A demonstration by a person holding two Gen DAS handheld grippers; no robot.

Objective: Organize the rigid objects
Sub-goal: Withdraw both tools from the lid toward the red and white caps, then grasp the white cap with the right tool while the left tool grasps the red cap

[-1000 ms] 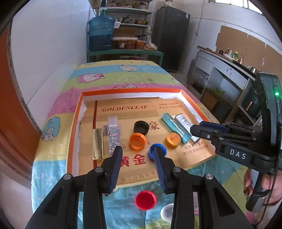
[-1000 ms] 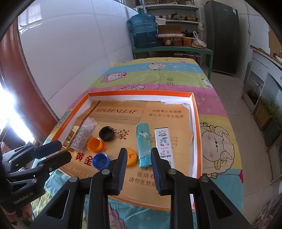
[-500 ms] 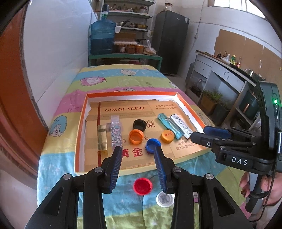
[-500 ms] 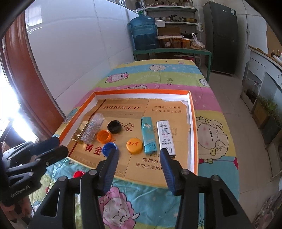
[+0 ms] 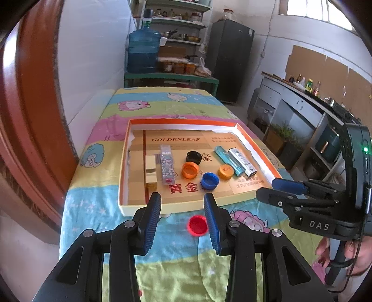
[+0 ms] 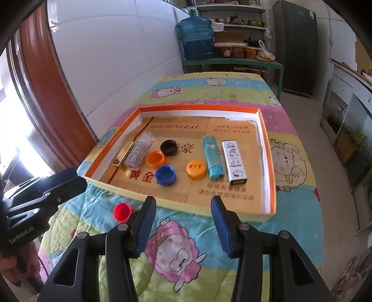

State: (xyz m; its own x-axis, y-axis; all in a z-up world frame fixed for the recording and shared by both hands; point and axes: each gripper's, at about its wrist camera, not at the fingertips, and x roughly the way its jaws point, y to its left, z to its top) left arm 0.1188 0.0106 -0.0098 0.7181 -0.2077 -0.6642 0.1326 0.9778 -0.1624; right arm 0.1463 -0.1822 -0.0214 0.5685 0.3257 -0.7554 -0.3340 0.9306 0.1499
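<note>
Two bright, daylit fisheye views of a room, sharp in the middle and warped at the rims.

Daylight enters through a high window (image 5: 311,9) at upper right in the left wrist view; in the right wrist view a washed-out glare (image 6: 14,148) burns at the left edge. Shadows are short and soft. Straight lines bow outward, black vignette fills the corners, and the nearest foreground is slightly blurred.

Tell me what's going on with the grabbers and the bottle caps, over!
Left gripper open, empty. Right gripper open, empty. Red cap on the blanket outside the orange box; four caps already inside. Nothing in the way.
</note>
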